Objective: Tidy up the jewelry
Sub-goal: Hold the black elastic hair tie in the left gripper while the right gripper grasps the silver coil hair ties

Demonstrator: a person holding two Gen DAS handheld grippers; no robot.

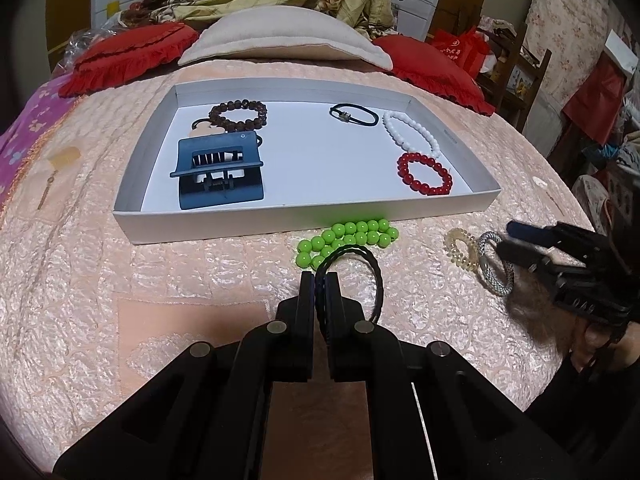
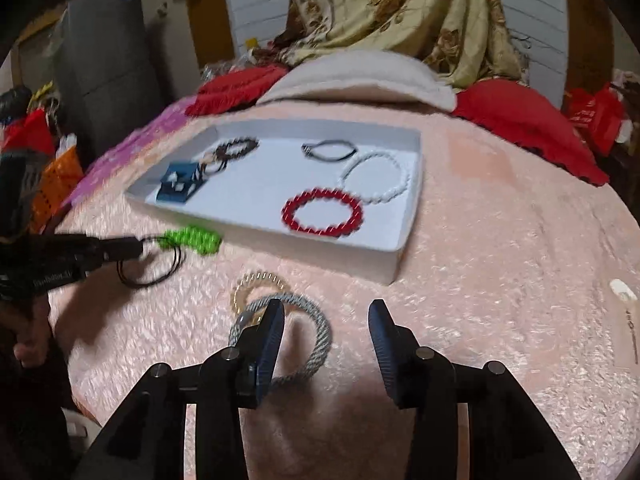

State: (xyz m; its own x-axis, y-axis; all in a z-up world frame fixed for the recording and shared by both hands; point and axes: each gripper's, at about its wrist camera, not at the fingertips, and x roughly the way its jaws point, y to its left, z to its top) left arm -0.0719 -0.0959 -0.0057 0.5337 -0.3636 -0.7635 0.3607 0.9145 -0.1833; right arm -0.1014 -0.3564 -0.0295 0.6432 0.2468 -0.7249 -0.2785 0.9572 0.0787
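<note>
My left gripper point(image 1: 319, 288) is clamped on the black braided band point(image 1: 362, 268); my right gripper point(image 2: 326, 320) is apart, straddling the grey rope bracelet point(image 2: 316, 332). White tray point(image 1: 280, 218) holds 3 bead bracelets, 1 blue claw clip point(image 1: 218, 170), 1 black hair tie point(image 1: 354, 115).

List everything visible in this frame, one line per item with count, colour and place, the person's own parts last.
tray: 1, white, on the pink bedspread
hair claw: 1, blue, tray left
brown bead bracelet: 1, tray far left
black hair tie: 1, tray far side
white bead bracelet: 1, tray right
red bead bracelet: 1, tray near right
green beads: 1 strand, bedspread by tray
clear coil tie: 1, yellowish, bedspread
grey rope bracelet: 1, bedspread
black cord ring: 1, in left tool, shut
right tool: open, one finger inside the grey rope bracelet
</note>
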